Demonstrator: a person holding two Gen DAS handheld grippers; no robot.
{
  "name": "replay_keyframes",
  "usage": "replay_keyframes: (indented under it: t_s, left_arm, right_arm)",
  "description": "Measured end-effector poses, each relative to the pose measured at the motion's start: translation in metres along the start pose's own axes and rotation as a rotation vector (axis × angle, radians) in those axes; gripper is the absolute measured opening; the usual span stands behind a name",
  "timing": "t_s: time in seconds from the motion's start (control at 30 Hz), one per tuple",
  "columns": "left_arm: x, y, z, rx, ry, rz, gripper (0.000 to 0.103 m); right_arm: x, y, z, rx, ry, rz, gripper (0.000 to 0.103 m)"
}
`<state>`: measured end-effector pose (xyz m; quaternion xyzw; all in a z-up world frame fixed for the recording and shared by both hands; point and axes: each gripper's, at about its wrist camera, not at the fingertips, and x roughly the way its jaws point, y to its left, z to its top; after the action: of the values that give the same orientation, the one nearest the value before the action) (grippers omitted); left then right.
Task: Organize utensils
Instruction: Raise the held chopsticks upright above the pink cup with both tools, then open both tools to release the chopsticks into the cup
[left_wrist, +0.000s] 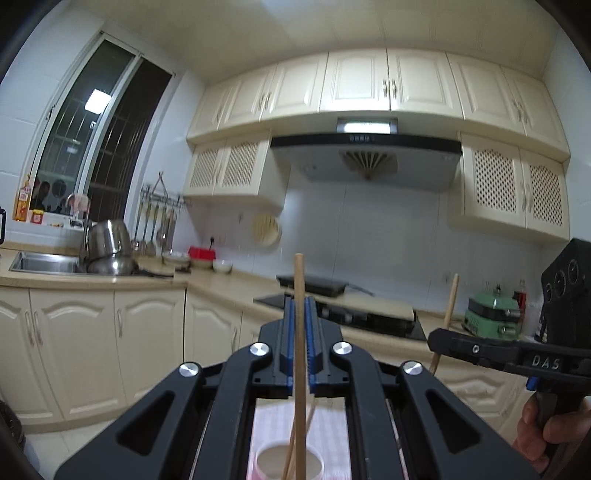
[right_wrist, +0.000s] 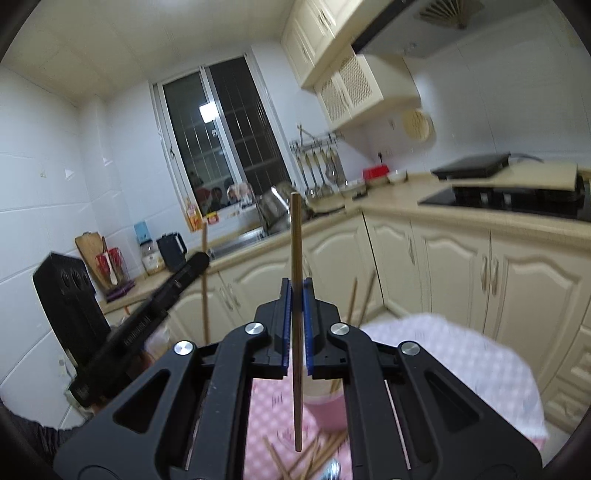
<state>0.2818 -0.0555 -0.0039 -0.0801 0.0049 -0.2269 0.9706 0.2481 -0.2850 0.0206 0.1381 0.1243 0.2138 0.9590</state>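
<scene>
In the left wrist view, the left claw (left_wrist: 301, 325) is pinched tight on a wooden chopstick (left_wrist: 300, 332), held upright between its blue pads; the stick rises above the fingertips and runs down toward a white-rimmed pink cup (left_wrist: 290, 461) directly below, where another thin stick leans. The cup stands on a pink checked cloth (left_wrist: 332, 435). To the right, the right claw (left_wrist: 443, 338) comes in sideways, clamped on a second chopstick (left_wrist: 451, 302), with the person's hand (left_wrist: 546, 432) on its grip.

In the right wrist view, the right claw (right_wrist: 296, 306) is likewise closed on its chopstick (right_wrist: 296, 325), upright, the lower end hanging free above the checked cloth (right_wrist: 443, 354). Just beside that end stands the pink cup (right_wrist: 327, 410), with chopsticks leaning out of its far side. More loose chopsticks (right_wrist: 306, 454) lie scattered on the cloth near the bottom edge, next to a shiny metal piece too blurred to name. The left claw (right_wrist: 199, 258) reaches in from the left with its stick (right_wrist: 204, 284).

Farther off, a cream bench (right_wrist: 399, 199) wraps the room's corner, carrying a black stove (right_wrist: 517, 199), steel pots (right_wrist: 275, 210) by a sink, and a black jug (right_wrist: 171, 249). A dark window (right_wrist: 221, 140) sits behind.
</scene>
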Motion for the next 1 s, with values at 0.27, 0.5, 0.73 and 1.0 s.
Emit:
replay_keyframes:
  t_s: [0.27, 0.5, 0.73, 1.0]
  left_arm:
    - [0.058, 0.007, 0.007, 0.001, -0.083, 0.010, 0.005]
    - [0.095, 0.023, -0.027, -0.027, -0.064, 0.052, 0.005]
    - [0.108, 0.031, -0.059, -0.002, -0.017, 0.065, 0.005]
    - [0.083, 0.036, -0.047, 0.008, 0.011, 0.082, 0.085]
  right_arm:
    - [0.045, -0.010, 0.024, -0.040, -0.007, -0.054, 0.006]
    - [0.080, -0.028, 0.007, -0.035, 0.058, -0.072, 0.006]
    - [0.099, -0.036, -0.012, -0.027, 0.137, -0.099, 0.007]
    - [0.079, -0.041, -0.013, 0.026, 0.082, -0.148, 0.084]
